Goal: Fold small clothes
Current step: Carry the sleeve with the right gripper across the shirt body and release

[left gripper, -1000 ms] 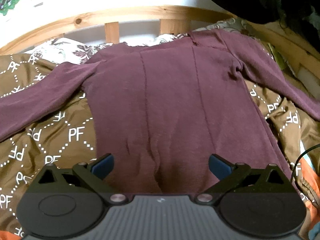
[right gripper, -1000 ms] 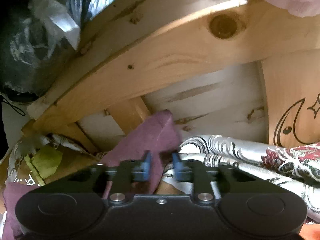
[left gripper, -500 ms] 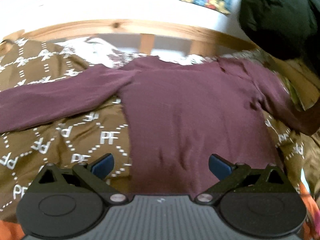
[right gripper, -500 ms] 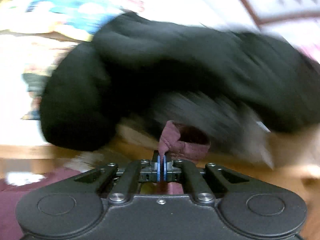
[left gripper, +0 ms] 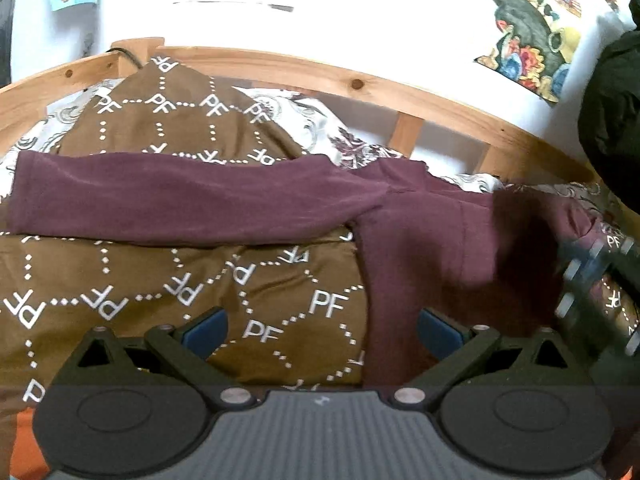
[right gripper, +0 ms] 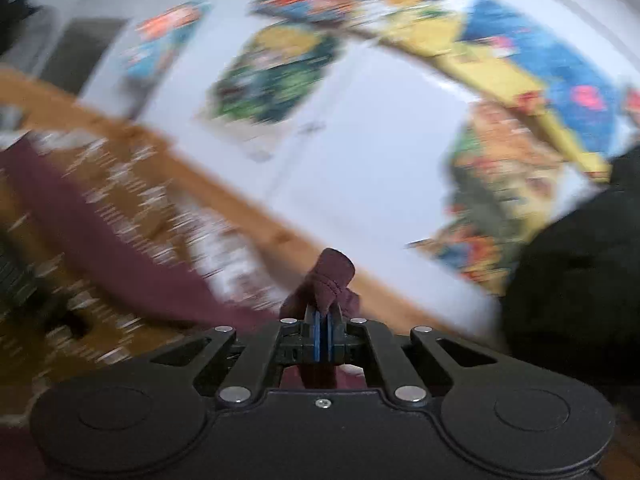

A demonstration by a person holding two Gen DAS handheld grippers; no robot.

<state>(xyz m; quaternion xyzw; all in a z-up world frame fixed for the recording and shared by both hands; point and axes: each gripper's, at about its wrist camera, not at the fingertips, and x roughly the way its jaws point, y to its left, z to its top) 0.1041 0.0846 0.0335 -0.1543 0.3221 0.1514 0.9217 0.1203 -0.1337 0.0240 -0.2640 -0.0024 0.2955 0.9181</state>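
A maroon long-sleeved top (left gripper: 420,240) lies on a brown "PF" patterned blanket (left gripper: 160,280). Its left sleeve (left gripper: 180,200) stretches flat to the left. My left gripper (left gripper: 322,330) is open and empty, low over the blanket at the top's left edge. My right gripper (right gripper: 322,326) is shut on the cuff of the right sleeve (right gripper: 330,276) and holds it up in the air. It also shows blurred at the right edge of the left wrist view (left gripper: 592,280), over the top's body. The right wrist view is motion-blurred.
A wooden bed rail (left gripper: 360,80) runs behind the blanket, with a white floral pillow (left gripper: 320,132) against it. Colourful posters (left gripper: 532,20) hang on the white wall. A black garment (left gripper: 616,120) hangs at the right.
My right gripper closed on the right sleeve's cuff and lifted it, swinging left across the top. My left gripper moved left, from the top's hem to its left edge, staying open.
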